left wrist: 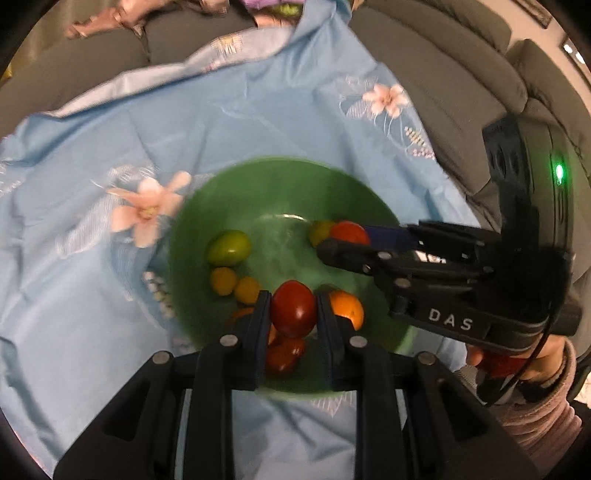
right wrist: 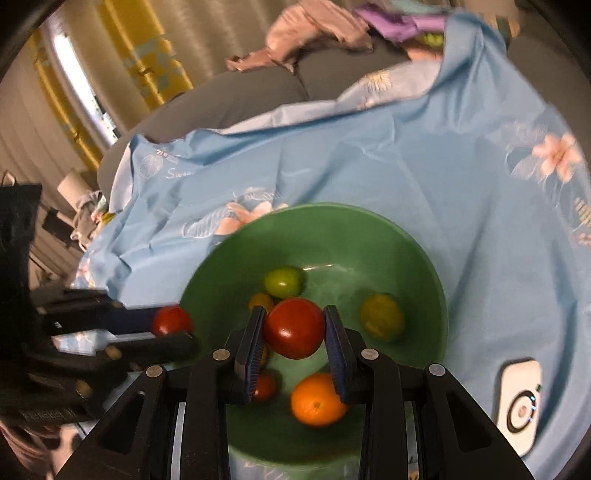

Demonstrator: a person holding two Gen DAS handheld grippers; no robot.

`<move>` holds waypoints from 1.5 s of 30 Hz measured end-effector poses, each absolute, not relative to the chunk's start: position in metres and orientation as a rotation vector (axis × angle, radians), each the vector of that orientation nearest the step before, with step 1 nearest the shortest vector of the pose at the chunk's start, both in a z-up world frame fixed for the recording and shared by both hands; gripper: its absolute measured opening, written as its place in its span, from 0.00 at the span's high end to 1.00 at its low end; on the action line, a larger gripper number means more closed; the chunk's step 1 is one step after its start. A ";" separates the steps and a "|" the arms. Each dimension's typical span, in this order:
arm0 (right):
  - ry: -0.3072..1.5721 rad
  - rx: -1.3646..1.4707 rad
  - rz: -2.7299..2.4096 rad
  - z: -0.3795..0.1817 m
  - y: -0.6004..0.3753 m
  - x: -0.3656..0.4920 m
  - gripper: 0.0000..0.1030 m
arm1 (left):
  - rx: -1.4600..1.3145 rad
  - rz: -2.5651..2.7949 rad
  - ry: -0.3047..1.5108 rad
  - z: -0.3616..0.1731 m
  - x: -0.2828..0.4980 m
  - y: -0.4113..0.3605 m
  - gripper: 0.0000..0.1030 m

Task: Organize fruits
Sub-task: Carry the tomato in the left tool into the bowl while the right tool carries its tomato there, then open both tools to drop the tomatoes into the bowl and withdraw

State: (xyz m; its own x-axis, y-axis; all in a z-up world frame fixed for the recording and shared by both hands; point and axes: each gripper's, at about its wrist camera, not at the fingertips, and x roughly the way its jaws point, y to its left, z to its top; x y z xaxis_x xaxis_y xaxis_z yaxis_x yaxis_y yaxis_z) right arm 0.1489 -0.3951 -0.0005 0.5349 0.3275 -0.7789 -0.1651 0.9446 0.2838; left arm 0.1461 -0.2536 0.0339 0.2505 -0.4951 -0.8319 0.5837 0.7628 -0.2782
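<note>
A green bowl (left wrist: 229, 195) (right wrist: 417, 251) sits on a blue flowered cloth and holds several small fruits: a green tomato (left wrist: 229, 247) (right wrist: 283, 282), yellow ones (left wrist: 223, 280), an orange (left wrist: 346, 308) (right wrist: 317, 399) and a red tomato (left wrist: 283, 355). My left gripper (left wrist: 293, 314) is shut on a red tomato (left wrist: 293, 314) above the bowl's near side. My right gripper (right wrist: 294, 328) is shut on another red tomato (right wrist: 294, 328) over the bowl; it also shows in the left wrist view (left wrist: 345, 240). The left gripper shows in the right wrist view (right wrist: 171, 328) at the bowl's left rim.
The blue cloth (left wrist: 258, 110) (right wrist: 369, 166) covers a grey sofa (left wrist: 461, 74). A white device (right wrist: 521, 402) lies on the cloth right of the bowl. Crumpled clothes (right wrist: 314, 33) lie on the sofa behind. A person's hand and sleeve (left wrist: 535, 398) hold the right gripper.
</note>
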 end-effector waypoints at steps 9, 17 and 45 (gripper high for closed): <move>1.054 0.136 0.310 -0.016 -0.400 0.182 0.67 | 0.134 -0.722 1.181 0.000 0.166 -0.284 0.77; 1.071 0.132 0.294 -0.017 -0.397 0.193 0.67 | 0.094 -0.724 1.179 0.002 0.172 -0.280 0.54; 1.064 -0.057 0.230 0.063 -0.385 0.107 0.65 | 0.261 -0.437 1.023 0.082 0.117 -0.225 0.01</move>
State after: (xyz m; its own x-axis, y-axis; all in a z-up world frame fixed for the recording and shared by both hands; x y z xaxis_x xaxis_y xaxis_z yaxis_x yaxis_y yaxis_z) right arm 0.1066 -0.3853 0.0629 0.4641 0.1594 -0.8713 -0.2140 0.9747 0.0644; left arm 0.1173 -0.2249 0.0818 0.4457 -0.2285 -0.8655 0.4680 0.8837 0.0076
